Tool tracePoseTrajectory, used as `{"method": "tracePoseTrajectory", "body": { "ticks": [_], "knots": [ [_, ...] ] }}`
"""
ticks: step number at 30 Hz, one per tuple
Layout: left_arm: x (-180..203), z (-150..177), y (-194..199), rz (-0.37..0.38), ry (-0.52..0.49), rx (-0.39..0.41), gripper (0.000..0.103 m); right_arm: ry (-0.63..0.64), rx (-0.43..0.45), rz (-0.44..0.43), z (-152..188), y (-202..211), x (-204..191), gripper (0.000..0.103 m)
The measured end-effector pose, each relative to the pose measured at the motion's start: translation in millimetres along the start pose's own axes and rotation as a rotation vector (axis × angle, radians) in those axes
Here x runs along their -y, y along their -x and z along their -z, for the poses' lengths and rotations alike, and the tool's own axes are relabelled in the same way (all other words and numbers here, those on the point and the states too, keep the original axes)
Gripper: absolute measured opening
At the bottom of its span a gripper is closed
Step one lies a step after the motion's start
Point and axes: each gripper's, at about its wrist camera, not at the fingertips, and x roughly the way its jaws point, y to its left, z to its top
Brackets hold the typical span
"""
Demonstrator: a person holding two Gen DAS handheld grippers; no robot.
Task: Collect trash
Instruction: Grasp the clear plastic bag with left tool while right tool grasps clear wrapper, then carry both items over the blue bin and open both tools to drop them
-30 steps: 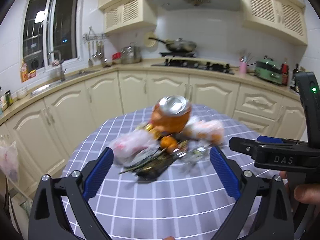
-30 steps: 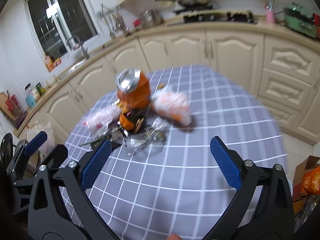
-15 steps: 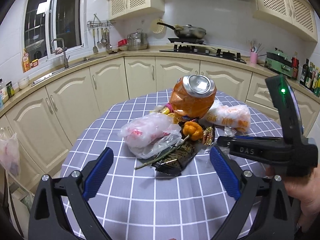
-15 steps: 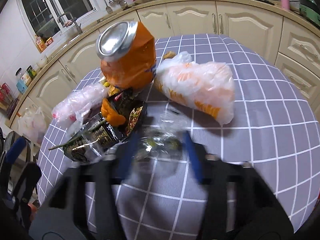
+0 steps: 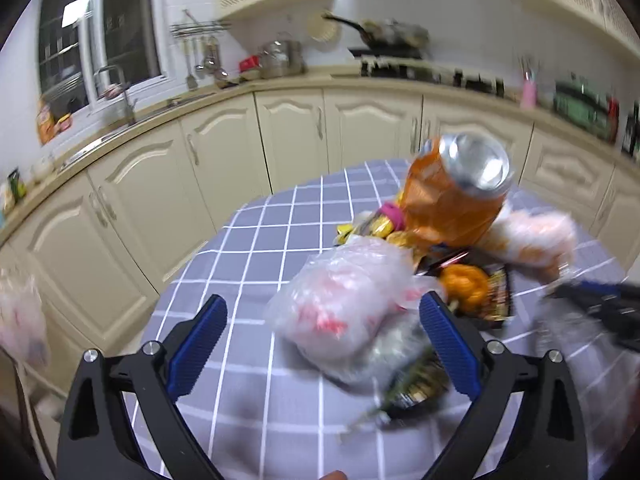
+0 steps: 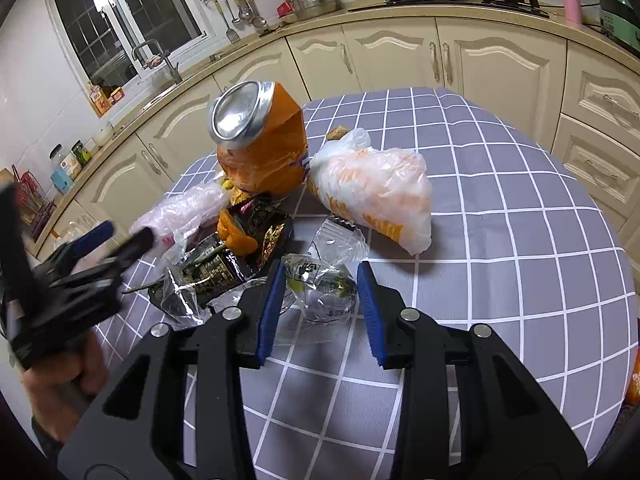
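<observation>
The right gripper [image 6: 320, 304] has just been closing and now pinches a clear wrapper [image 6: 324, 284] on the table [image 6: 520, 240], lifting trash first (I judge); left gripper [image 5: 320, 340] gapes wide beside a bag [image 5: 344, 312], empty.

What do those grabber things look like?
Each hand-held gripper, the left and the right, is a black plastic frame with silver screws. Its two fingers have ribbed blue pads. No cables or sleeves show in these views.
</observation>
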Motion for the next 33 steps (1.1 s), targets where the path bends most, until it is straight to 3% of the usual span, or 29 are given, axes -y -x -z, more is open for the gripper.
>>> {"method": "tracePoseTrajectory", "body": {
  "ticks": [2,3,4,8,15,21,28,33],
  "knots": [
    [-2.6,-3.3,-14.5,0.026,-0.005,-0.026,0.091,0.000,0.005,0.002,-1.2,2.4,0.7,0.037],
    [-5.0,-4.8,-17.3,0.050,0.007,-0.029,0.080,-0.001,0.008,0.002,-1.6,4.5,1.8,0.037],
    [-8.4,-6.6,-19.5,0.093,0.025,-0.040,0.052,-0.004,0.013,0.000,-1.9,7.3,3.6,0.037],
    [-13.5,-7.1,-13.2,0.128,0.051,-0.033,0.033,-0.017,0.034,-0.004,-2.1,19.5,9.4,0.037],
    [-10.0,2.4,27.1,0.109,0.061,0.030,0.030,-0.027,0.080,-0.023,1.5,48.8,13.9,0.037],
    [-6.5,4.6,89.0,0.110,0.075,0.142,0.029,-0.038,0.160,-0.032,9.2,91.3,20.9,0.037],
    [34.5,-6.9,153.2,0.192,0.051,0.264,0.029,-0.068,0.275,0.004,11.4,151.1,45.5,0.037],
    [91.4,-12.6,173.3,0.291,0.002,0.291,0.029,-0.119,0.328,0.056,19.2,185.3,82.8,0.037]
  ]
}}
